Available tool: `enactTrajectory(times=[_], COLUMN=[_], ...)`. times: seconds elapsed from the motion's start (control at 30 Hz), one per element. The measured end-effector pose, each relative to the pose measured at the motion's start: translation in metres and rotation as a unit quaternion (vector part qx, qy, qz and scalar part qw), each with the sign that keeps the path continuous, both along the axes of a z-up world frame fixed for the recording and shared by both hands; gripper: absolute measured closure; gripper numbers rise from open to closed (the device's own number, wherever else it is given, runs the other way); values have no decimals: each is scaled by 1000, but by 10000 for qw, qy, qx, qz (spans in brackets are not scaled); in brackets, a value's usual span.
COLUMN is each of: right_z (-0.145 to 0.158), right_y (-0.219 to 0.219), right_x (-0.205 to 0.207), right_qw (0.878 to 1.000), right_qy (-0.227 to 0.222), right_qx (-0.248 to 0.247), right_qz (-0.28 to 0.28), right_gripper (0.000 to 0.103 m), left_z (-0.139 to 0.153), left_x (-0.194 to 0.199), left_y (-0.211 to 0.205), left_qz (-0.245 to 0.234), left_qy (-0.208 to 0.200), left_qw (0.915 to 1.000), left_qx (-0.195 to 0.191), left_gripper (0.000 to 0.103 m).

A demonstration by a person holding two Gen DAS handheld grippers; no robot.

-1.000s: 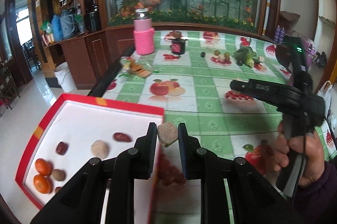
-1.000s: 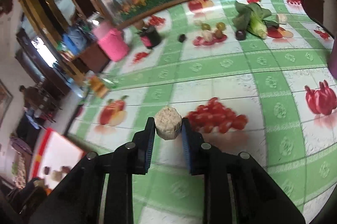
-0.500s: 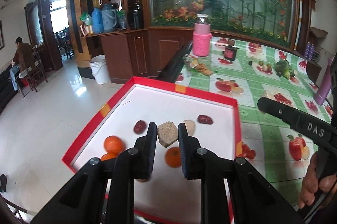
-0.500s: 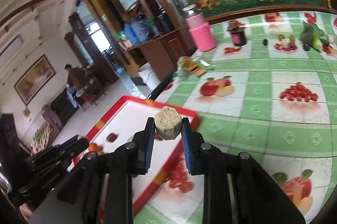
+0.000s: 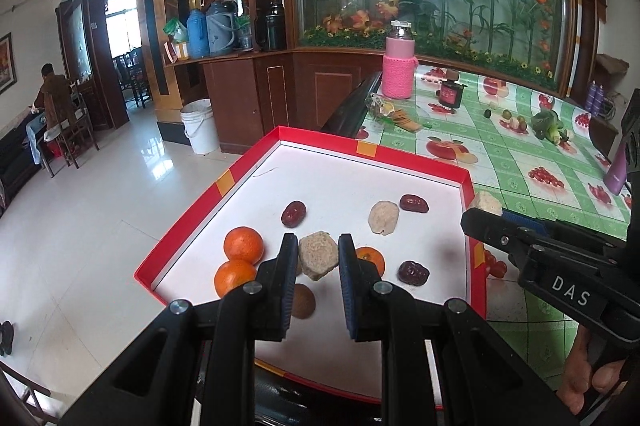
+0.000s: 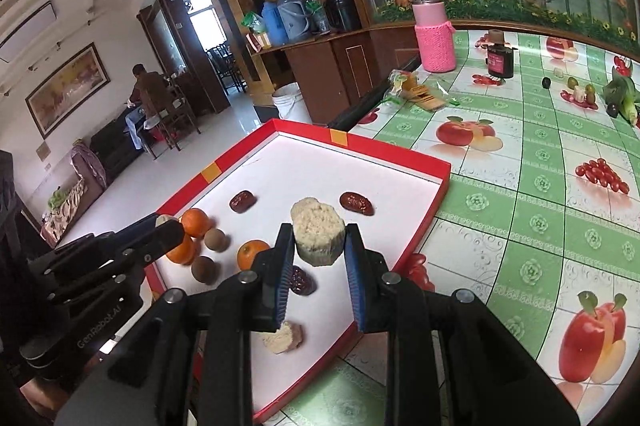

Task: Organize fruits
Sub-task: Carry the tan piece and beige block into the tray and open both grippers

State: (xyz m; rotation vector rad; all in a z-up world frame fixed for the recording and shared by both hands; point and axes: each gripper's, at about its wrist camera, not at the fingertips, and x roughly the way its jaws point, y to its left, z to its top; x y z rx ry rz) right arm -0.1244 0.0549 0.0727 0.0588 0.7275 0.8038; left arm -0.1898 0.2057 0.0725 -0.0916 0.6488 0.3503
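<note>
Fruits and pale cakes lie scattered in a red-rimmed tray with a white floor, set at the edge of a table under a green checked cloth printed with fruit; the left gripper is clamped on a tan hexagonal cake and holds it above the tray's near half; the right gripper pinches a paler crumbly cake the same way, above the tray's right part, its black body reaching in from the right in the left wrist view; inside the tray, two oranges touch each other near the left wall; a third orange sits just beside the left gripper's right finger; a brown round fruit lies under the fingers; three dark red dates are spread apart, one toward the middle, one near the far right, one near the right wall; a pale round cake rests just beside the far date; the right wrist view shows a second brown round fruit and another cake piece near the tray's near rim; farther back on the table stand a pink knit-sleeved bottle and a small dark jar, well apart from the tray.
</note>
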Motion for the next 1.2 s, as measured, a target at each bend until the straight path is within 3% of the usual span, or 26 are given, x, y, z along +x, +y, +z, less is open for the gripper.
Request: enactTrajectory(times=[0.5, 0.87, 1.2], right_z=[-11, -22, -23], right_y=[10, 11, 29], right_x=[2, 14, 19], right_qw=[9998, 9995, 9991], right_qy=[14, 288, 376], right_qx=[-143, -121, -215], right_qz=[-118, -107, 5], right_gripper=[76, 76, 76], left_z=[-16, -26, -13], left_x=[3, 9, 46], left_y=[10, 16, 31], left_qz=[74, 128, 275], left_qy=[217, 395, 564], left_qw=[9997, 9991, 9980], left_qx=[-60, -130, 77], left_gripper=[84, 84, 84])
